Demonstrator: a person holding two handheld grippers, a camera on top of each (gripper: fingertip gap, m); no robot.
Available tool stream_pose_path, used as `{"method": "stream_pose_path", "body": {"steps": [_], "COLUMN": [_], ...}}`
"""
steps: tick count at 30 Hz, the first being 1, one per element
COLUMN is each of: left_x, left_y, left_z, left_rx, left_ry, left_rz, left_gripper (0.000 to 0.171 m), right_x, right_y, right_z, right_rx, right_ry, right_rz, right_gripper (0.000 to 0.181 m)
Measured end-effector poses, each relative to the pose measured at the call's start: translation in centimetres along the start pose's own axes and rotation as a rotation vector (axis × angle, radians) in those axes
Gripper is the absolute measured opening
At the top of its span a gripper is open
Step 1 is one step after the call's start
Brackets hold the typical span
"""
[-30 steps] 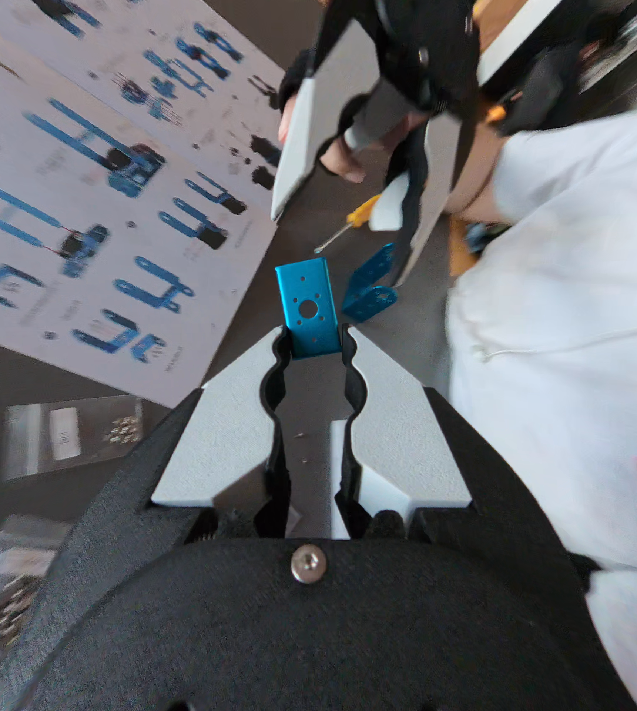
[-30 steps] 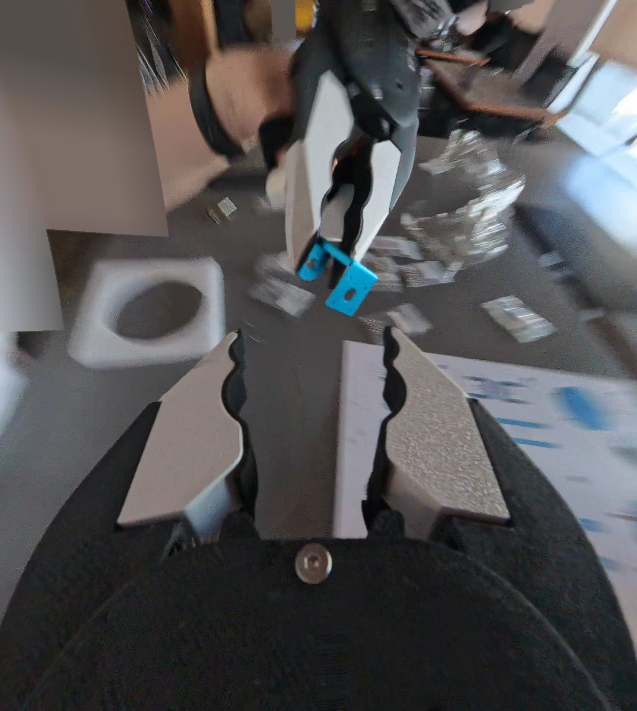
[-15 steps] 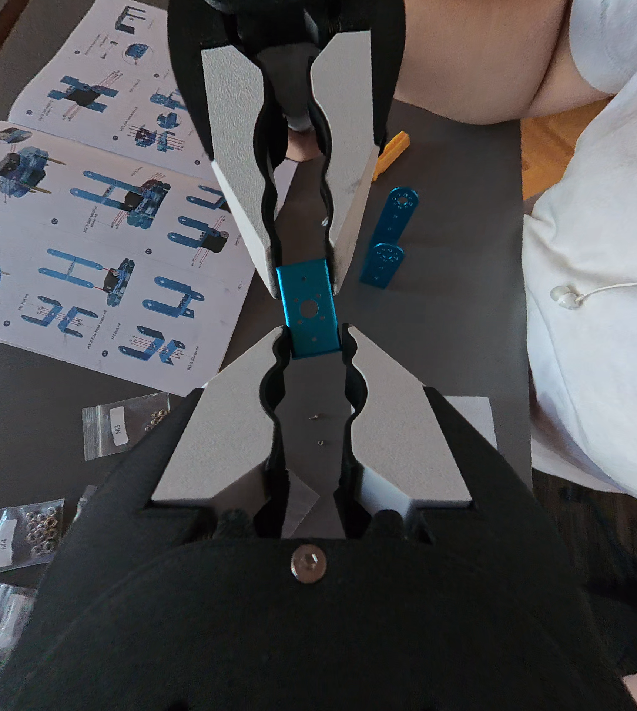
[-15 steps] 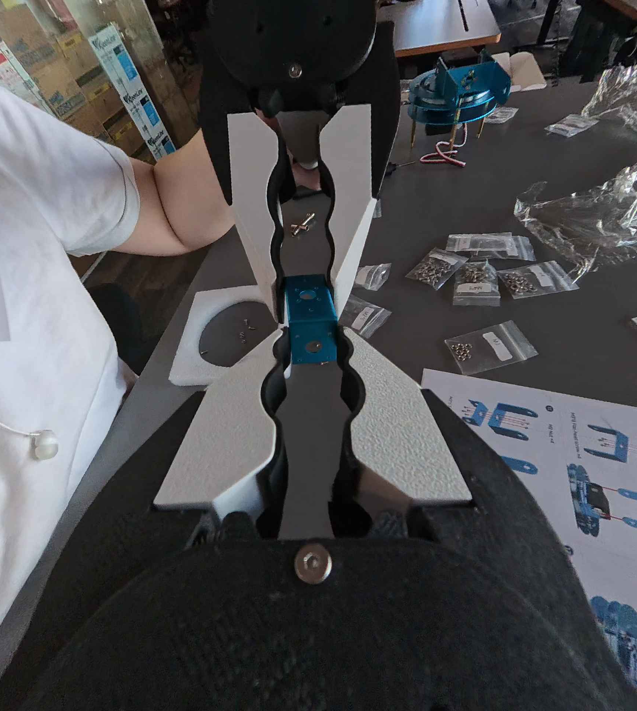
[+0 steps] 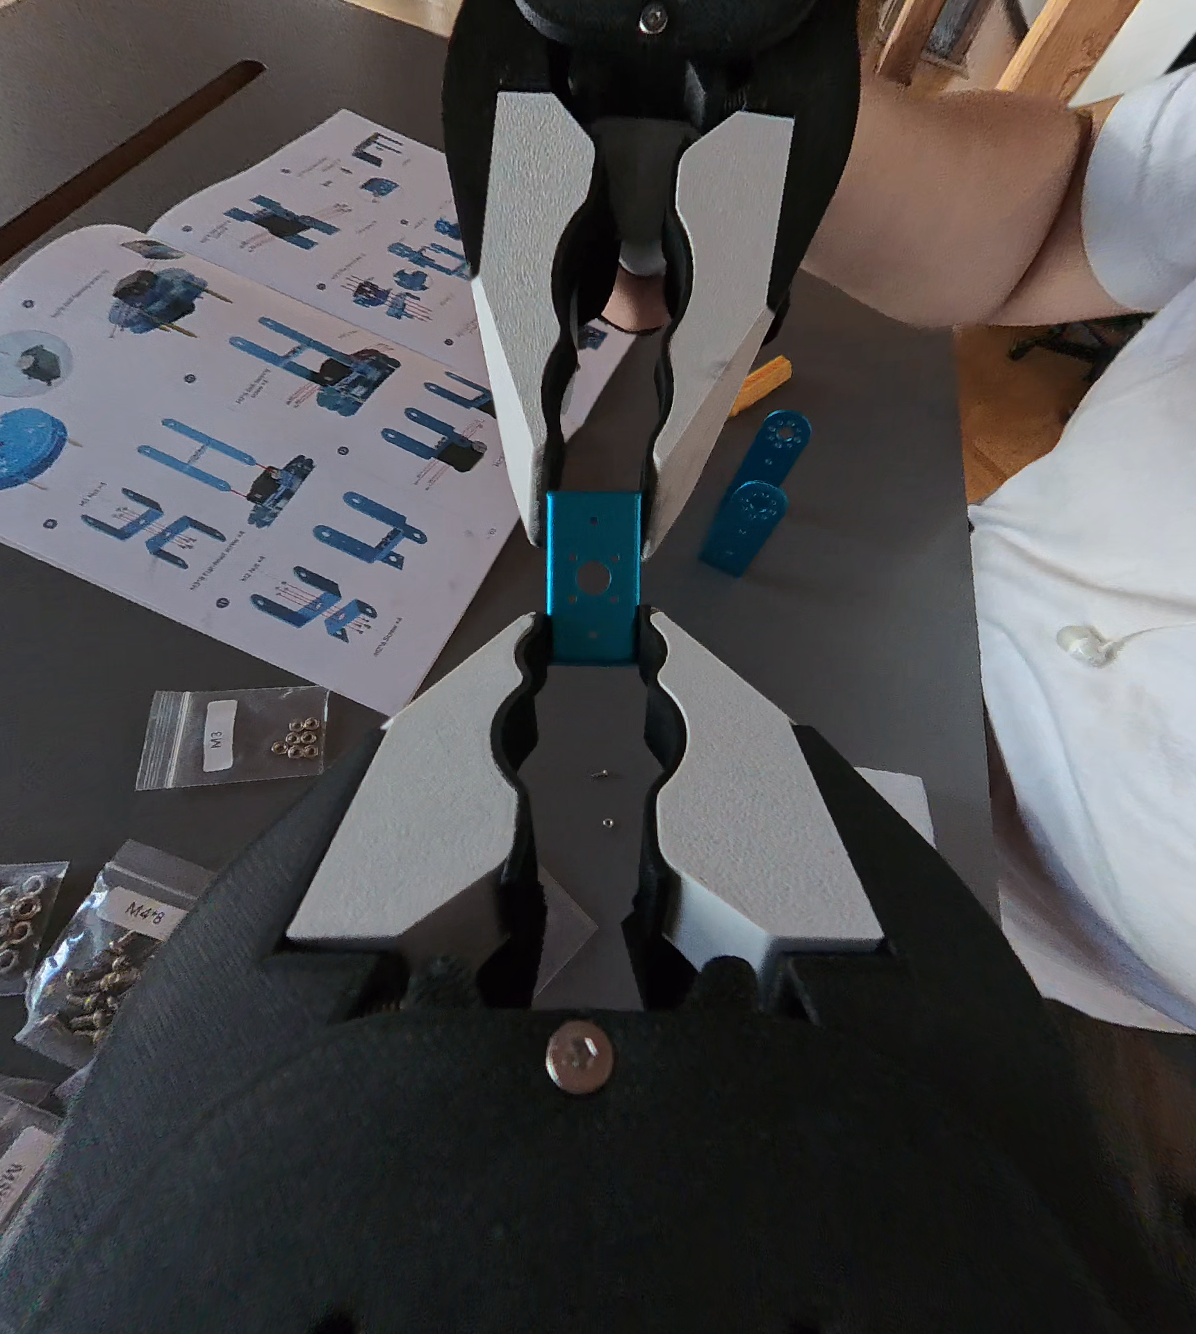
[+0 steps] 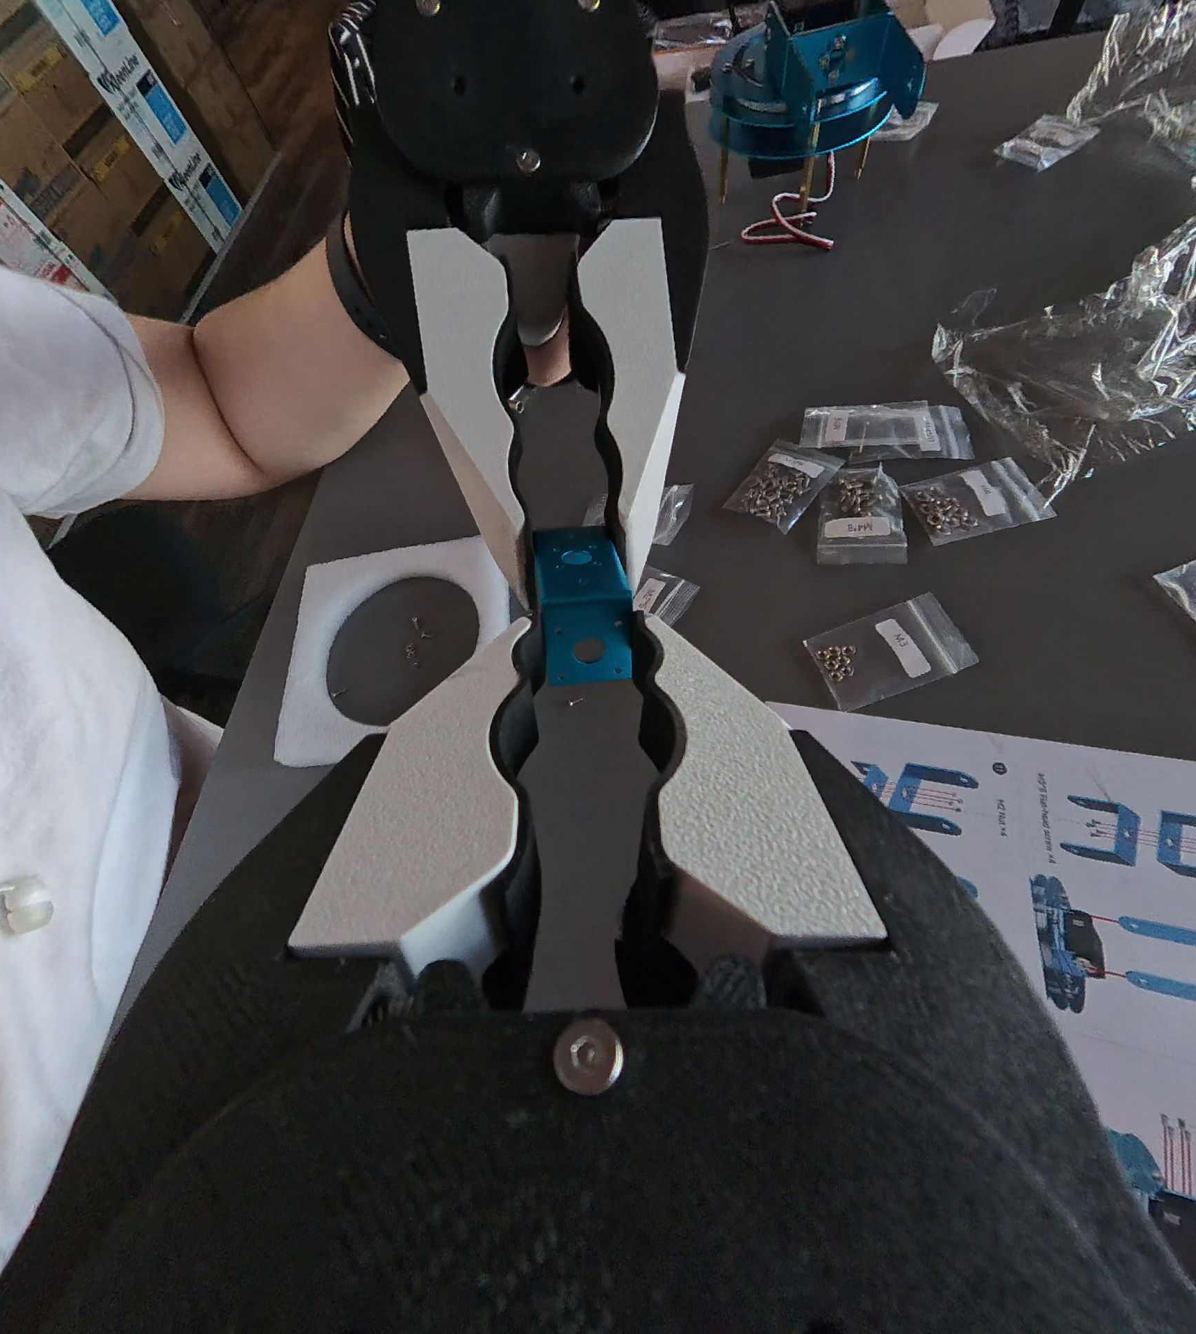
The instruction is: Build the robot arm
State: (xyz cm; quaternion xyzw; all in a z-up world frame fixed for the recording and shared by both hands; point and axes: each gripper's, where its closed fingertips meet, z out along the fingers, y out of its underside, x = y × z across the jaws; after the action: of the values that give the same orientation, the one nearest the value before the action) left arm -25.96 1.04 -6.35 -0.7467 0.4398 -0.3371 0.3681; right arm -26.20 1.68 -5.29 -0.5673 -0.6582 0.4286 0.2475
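A small blue metal bracket [image 5: 593, 577] with a round hole and several small holes is held in the air between two grippers that face each other tip to tip. My left gripper [image 5: 591, 631] is shut on its near end. My right gripper [image 5: 595, 527] comes from the opposite side and is shut on its far end. In the right wrist view the bracket [image 6: 584, 621] shows a bend. My right gripper [image 6: 584, 642] clamps its lower flap and my left gripper [image 6: 577, 556] clamps the upper part. Both hover above a dark grey table [image 5: 833, 650].
An open instruction booklet [image 5: 219, 433] lies left. Zip bags of screws and nuts [image 5: 234, 736] lie nearby, more [image 6: 891, 650] to the right. Two blue plates [image 5: 753, 498], a yellow tool handle [image 5: 764, 382], white foam [image 6: 320, 599], a blue assembly [image 6: 811, 79] and crumpled plastic [image 6: 1122, 325] surround. Less than 4 cm separates the two grippers' tips.
A second ago my right gripper was open and apart from the bracket. It has come in opposite the left gripper and shut on the bracket's far end; the left kept its hold.
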Motion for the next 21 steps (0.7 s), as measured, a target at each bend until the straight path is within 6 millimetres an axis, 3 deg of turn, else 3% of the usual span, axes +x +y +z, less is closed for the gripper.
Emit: {"method": "stream_pose_path", "body": {"steps": [3,4,5,6,8,10,13,16,21], "left_x": [-0.5,-0.8,-1.3,-1.9,-3.0,-3.8,-4.8,-4.6,-4.3], "left_y": [-0.4,-0.7,-1.2,-1.7,-1.9,-2.1,-1.7,-1.7,-1.9], "left_z": [-0.7,-1.3,-2.0,-2.8,-4.4,-5.6,-6.3,-6.5,-6.7], "left_rx": [0.093,0.135,0.187,0.244,0.317,0.379,0.404,0.419,0.422], "left_ry": [0.033,0.055,0.077,0.09,0.099,0.101,0.092,0.118,0.116], "left_rz": [-0.051,-0.093,-0.141,-0.185,-0.23,-0.249,-0.276,-0.286,-0.273], "left_gripper": [0.024,0.024,0.023,0.023,0.023,0.023,0.023,0.023,0.023], "right_x": [0.5,0.8,1.5,1.9,1.0,-0.1,-1.1,-2.6,-1.9], "right_y": [-1.1,-1.4,-1.4,-0.9,0.2,2.4,6.6,7.5,8.3], "right_z": [0.2,0.1,-0.1,-0.5,-0.7,0.6,4.2,6.5,7.6], "right_rx": [0.006,0.011,0.003,-0.025,-0.07,-0.171,-0.416,-0.442,-0.517], "right_ry": [0.002,0.01,0.048,0.071,0.083,0.107,0.097,-0.016,-0.06], "right_rz": [-0.001,0.002,0.035,0.084,0.094,0.01,-0.19,-0.463,-0.489], "right_gripper": [0.022,0.028,0.048,0.048,0.027,0.008,0.001,0.001,0.01]}}
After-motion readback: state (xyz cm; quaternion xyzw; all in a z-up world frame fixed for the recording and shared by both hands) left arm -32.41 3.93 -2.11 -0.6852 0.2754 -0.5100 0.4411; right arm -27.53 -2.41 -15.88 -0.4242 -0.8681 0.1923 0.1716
